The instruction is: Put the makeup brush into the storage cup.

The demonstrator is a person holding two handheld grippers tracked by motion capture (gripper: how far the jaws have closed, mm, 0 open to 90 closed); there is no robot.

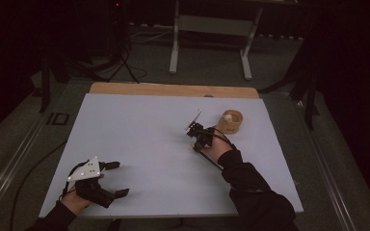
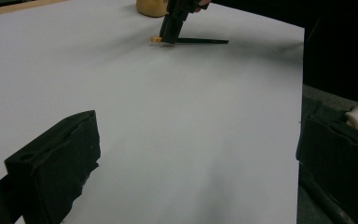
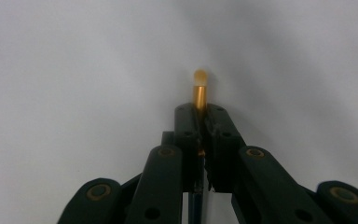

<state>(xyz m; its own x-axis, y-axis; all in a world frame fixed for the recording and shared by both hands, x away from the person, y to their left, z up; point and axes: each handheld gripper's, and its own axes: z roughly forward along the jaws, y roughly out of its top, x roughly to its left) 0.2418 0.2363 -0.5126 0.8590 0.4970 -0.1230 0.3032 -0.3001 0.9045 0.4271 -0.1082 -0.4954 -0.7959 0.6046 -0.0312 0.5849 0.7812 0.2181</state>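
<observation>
We see a white table [image 1: 139,139] with a wooden strip along its far edge. At the near left corner, the left gripper [image 1: 116,179] rests low over the table in the person's left hand [image 1: 74,199], its jaws spread wide apart with nothing between them; in the left gripper view one black jaw sits at the lower left and bare white surface lies ahead. Toward the right of the table's middle, the right gripper [image 1: 193,131] points down at the surface, its jaws clamped tight on a thin stick [image 3: 199,95] with a gold shaft and a rounded yellowish tip. In the left gripper view that tip [image 2: 155,39] sits at or just above the table; we cannot tell whether it touches. Just beside the right gripper, on its far right, stands a round wooden cup [image 1: 230,121] with something pale inside it.
</observation>
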